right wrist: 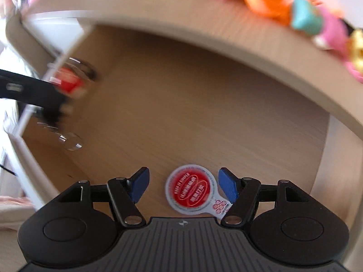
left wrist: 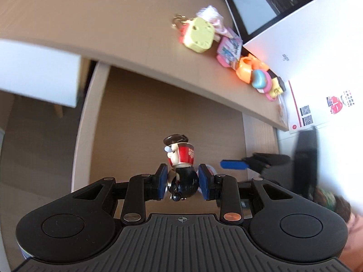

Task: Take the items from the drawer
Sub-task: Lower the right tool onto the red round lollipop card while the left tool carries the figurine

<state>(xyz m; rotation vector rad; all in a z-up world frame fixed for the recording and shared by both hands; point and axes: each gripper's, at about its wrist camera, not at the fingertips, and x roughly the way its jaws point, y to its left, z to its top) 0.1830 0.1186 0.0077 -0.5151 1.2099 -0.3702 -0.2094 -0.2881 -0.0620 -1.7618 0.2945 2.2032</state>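
The left gripper (left wrist: 183,182) clamps a small figurine (left wrist: 181,165) (red-and-white head, dark body) between its blue pads above the open drawer (left wrist: 140,104), while the right gripper (right wrist: 183,187), jaws apart and holding nothing, hangs over a round red-labelled lid (right wrist: 190,189) on the drawer floor, below the desk edge.

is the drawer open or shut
Open: the drawer shows its bare wooden floor below the desk edge, with a red-lidded cup lying inside.
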